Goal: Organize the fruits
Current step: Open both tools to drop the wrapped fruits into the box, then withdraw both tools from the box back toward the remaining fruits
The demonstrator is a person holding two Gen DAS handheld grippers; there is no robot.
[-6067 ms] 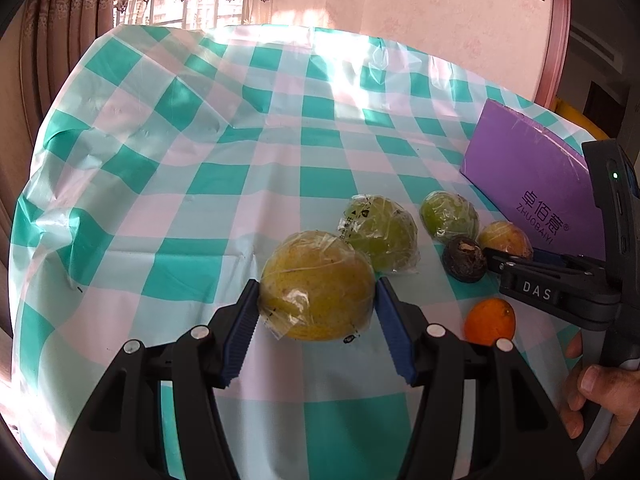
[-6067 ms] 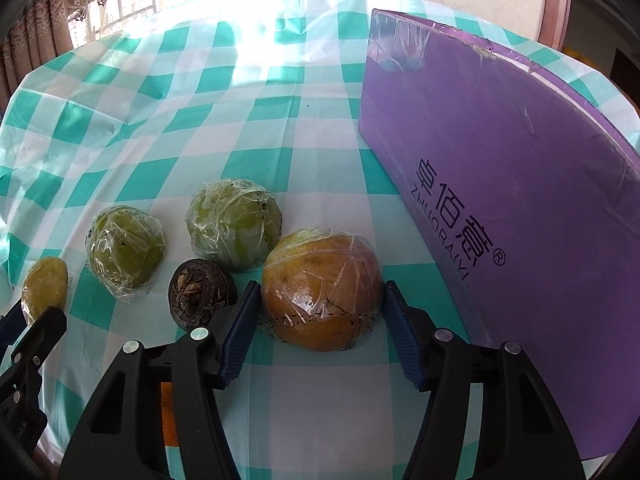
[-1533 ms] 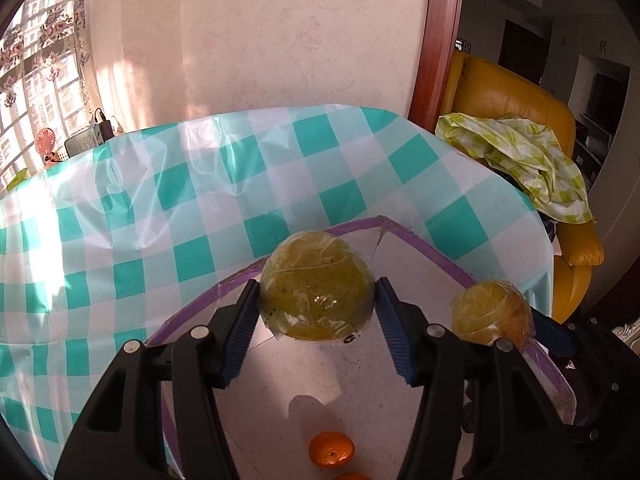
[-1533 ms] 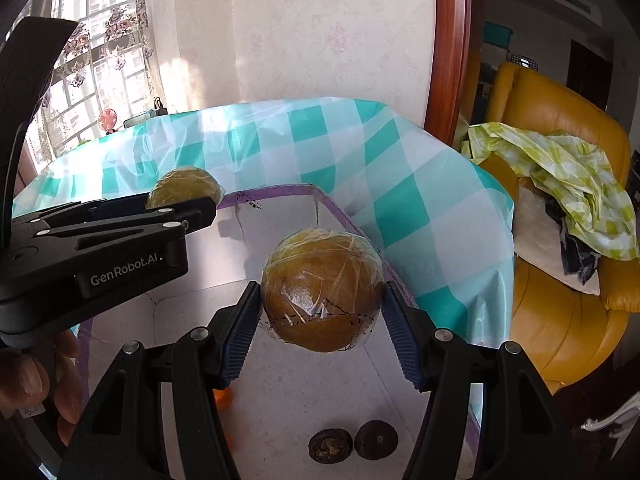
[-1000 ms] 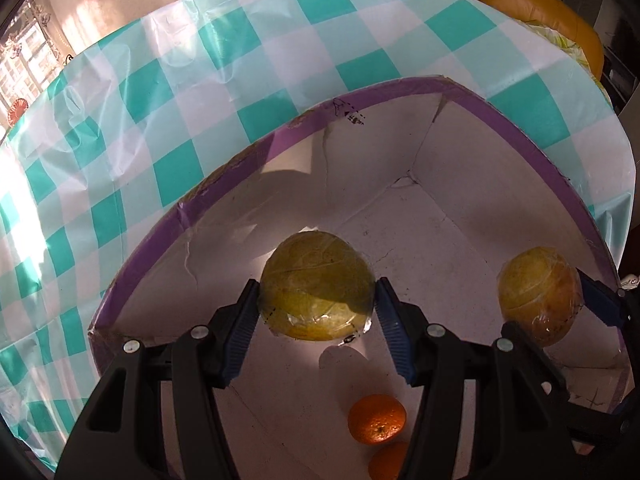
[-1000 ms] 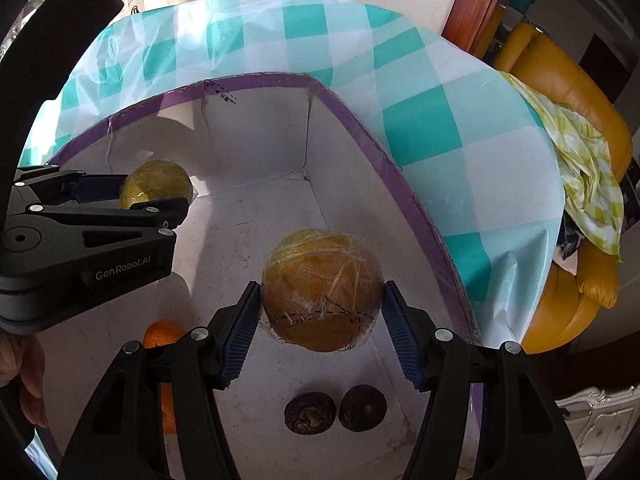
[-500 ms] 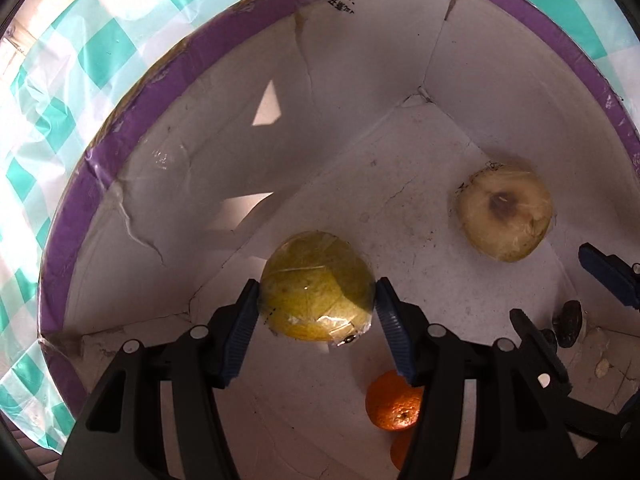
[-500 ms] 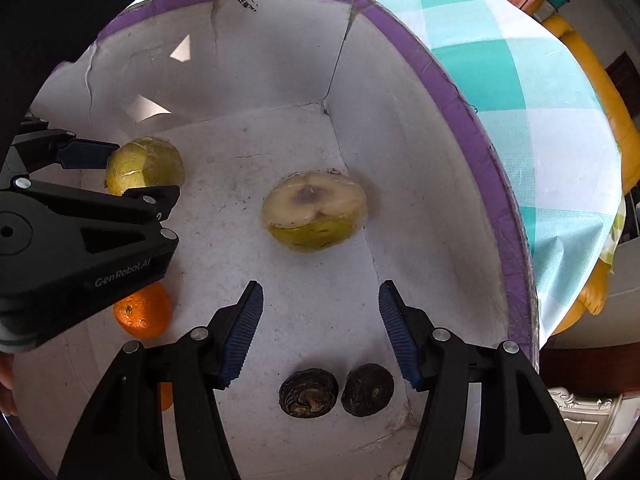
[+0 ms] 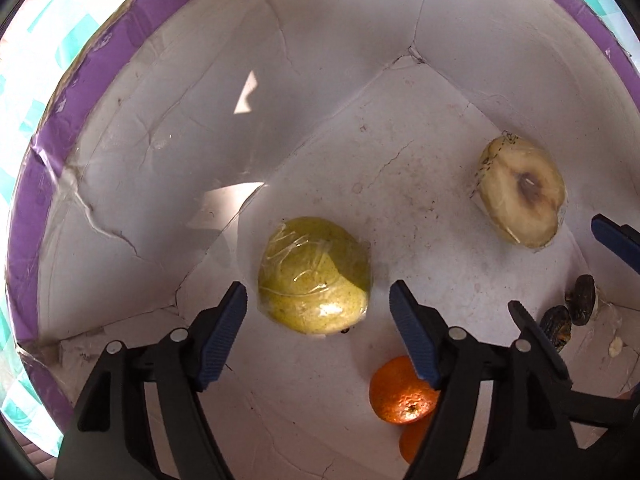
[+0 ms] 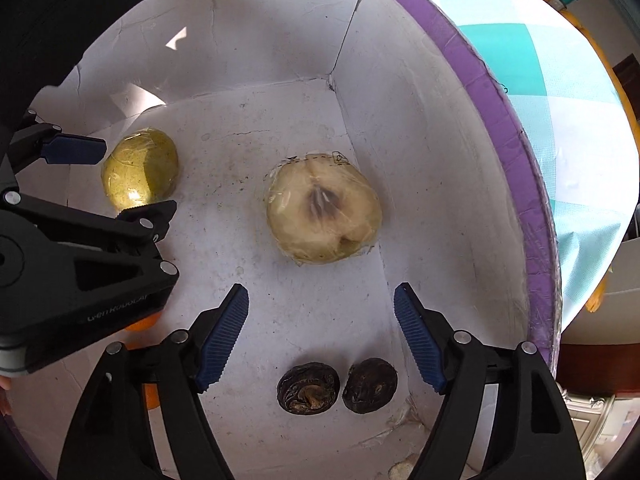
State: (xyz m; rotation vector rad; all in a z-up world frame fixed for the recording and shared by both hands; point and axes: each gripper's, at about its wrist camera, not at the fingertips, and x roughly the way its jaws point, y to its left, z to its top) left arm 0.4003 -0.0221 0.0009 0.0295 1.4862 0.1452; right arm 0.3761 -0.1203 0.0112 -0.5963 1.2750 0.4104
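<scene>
Both grippers point down into a purple-rimmed box (image 9: 36,184) with a scuffed white inside, standing on a desk under a teal-checked cloth (image 10: 532,60). The left gripper (image 9: 318,300) has its jaws opening, and the wrapped green-yellow fruit (image 9: 314,274) lies on the box floor between and just ahead of its blue pads (image 9: 224,336), which stand clear of it. Below its right pad sit two oranges (image 9: 400,396) (one half hidden). The right gripper (image 10: 322,302) is likewise opening, with nothing between its jaws; the wrapped pale fruit (image 10: 322,216), cut face up, rests ahead of it. Two dark shrivelled fruits (image 10: 336,388) lie side by side between its fingers, nearer the camera.
</scene>
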